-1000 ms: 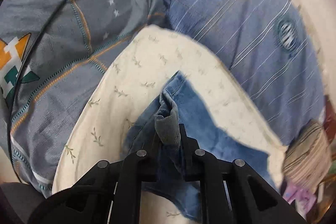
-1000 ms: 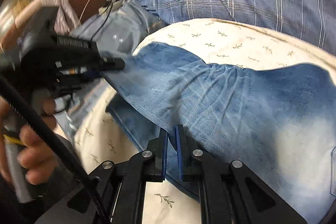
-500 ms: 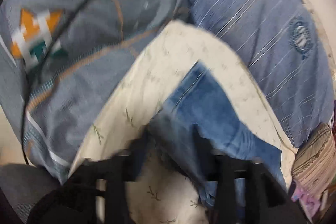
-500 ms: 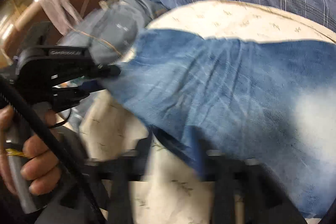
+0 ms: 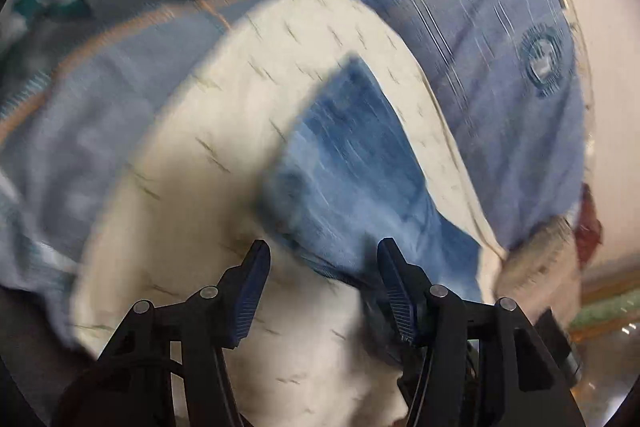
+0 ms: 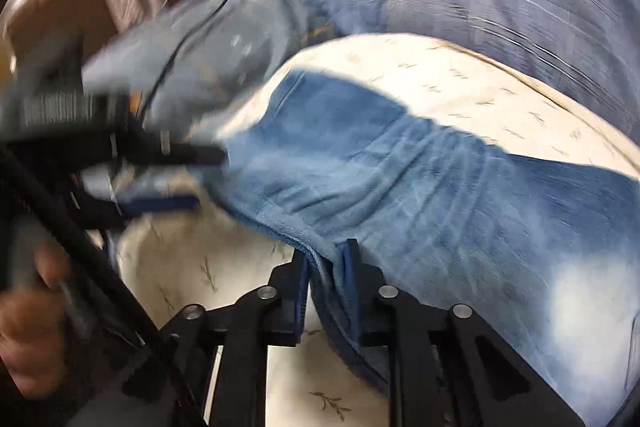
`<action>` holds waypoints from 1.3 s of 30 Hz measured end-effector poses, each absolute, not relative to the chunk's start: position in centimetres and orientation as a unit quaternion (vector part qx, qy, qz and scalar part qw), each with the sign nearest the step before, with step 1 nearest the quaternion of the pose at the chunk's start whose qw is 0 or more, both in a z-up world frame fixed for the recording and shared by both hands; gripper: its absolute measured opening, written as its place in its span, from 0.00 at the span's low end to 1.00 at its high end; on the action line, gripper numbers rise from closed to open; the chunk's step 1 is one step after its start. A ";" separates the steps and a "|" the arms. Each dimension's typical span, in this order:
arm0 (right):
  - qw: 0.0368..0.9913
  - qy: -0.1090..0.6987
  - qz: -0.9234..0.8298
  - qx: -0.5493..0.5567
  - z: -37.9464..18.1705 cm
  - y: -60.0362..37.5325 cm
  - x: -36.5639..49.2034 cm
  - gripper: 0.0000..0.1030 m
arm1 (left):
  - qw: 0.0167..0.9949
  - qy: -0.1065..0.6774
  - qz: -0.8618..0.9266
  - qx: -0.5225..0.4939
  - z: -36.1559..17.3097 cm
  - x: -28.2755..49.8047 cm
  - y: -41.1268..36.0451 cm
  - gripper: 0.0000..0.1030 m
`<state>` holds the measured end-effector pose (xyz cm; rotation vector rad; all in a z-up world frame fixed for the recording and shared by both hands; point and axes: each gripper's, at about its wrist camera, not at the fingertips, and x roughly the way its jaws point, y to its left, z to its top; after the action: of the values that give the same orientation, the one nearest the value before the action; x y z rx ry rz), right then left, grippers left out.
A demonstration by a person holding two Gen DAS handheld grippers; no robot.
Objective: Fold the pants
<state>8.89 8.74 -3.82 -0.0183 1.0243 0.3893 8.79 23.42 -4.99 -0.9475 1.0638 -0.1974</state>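
Bedding fills both views: a cream sheet (image 5: 208, 187) printed with small sprigs runs through the middle of each frame, a blue striped cover (image 5: 472, 39) lies along the upper right, and a grey-blue patterned quilt (image 5: 104, 75) fills the upper left of the left wrist view. All of it is smeared by motion blur, so the quilt's orange and teal motif at the top left edge cannot be read.

The pants (image 6: 420, 195), faded blue denim, lie on the cream sheet. In the right wrist view they cross from centre to the right edge, where they are cut off, with a pale worn patch at lower right. In the left wrist view only a wedge of them shows at centre, its lower end hidden behind the gripper.

The right gripper (image 6: 326, 267), at bottom centre of its own view, has just been closing and now pinches a fold of the denim edge between its pads.

The left gripper (image 5: 324, 259) stands with jaws wide apart after opening, the denim hem lying between the fingertips without being pressed. It also appears at the left of the right wrist view, blurred, with a hand (image 6: 28, 323) on its handle partly cut off by the frame.
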 end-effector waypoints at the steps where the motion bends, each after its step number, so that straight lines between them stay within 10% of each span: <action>1: 0.853 0.488 0.183 0.001 -3.5 8.3 8.9 0.15 | 0.736 0.495 -0.109 -0.449 -5.6 9.1 22.8 0.54; 6: 0.843 0.507 0.179 -0.001 -4.7 8.5 8.7 0.14 | 0.731 0.496 -0.085 -0.460 -6.9 10.8 21.7 0.52; 13: 0.839 0.510 0.188 0.012 -4.9 8.7 9.3 0.09 | 0.810 0.422 -0.028 -0.406 -3.2 9.1 22.6 0.15; 17: 0.863 0.466 0.196 0.005 -1.7 8.9 8.1 0.10 | 0.877 0.330 -0.014 -0.349 1.6 6.0 22.1 0.11; 21: 0.851 0.487 0.198 0.006 -3.3 9.4 8.3 0.10 | 0.831 0.448 0.049 -0.327 -2.9 8.2 21.7 0.10; 26: 0.829 0.515 0.204 0.079 -6.3 8.1 8.3 0.21 | 0.803 0.465 0.059 -0.368 -4.3 8.3 22.8 0.13; 31: 0.825 0.505 0.197 0.159 -2.6 3.1 7.3 0.64 | 0.856 0.426 0.082 -0.281 -1.2 6.1 20.4 0.25; 39: 0.863 0.443 0.089 0.224 3.2 -11.9 3.0 0.74 | 0.936 0.329 0.040 -0.121 3.4 0.8 11.4 0.54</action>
<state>2.96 -11.88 3.19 0.4706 0.9290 0.1856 0.79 11.41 3.42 -0.2471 0.6717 0.0815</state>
